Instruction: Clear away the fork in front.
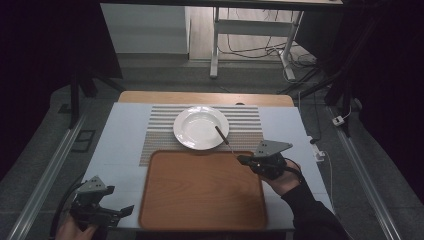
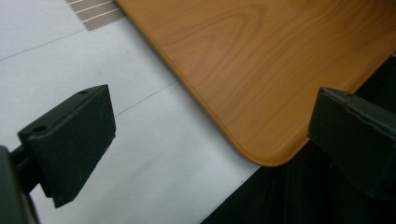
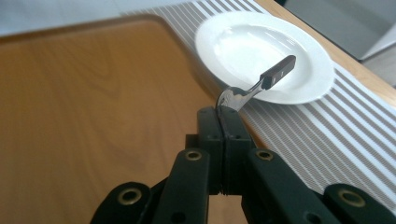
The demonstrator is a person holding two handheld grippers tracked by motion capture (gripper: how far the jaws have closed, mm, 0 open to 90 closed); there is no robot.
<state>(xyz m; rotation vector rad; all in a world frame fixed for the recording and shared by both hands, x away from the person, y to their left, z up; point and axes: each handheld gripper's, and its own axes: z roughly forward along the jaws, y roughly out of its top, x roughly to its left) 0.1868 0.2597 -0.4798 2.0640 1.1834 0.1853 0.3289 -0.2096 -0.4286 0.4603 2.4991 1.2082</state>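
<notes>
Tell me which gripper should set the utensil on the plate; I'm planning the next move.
Right, probably. The right gripper is shut on the utensil, whose handle reaches over the plate. The left gripper is open, at the table's near left corner beside the tray.

No readable text, labels, brands or numbers anywhere I can see. My tools are plain black, and the plate [image 1: 200, 127], tray [image 1: 202, 190] and striped mat [image 1: 248, 122] carry no markings.
</notes>
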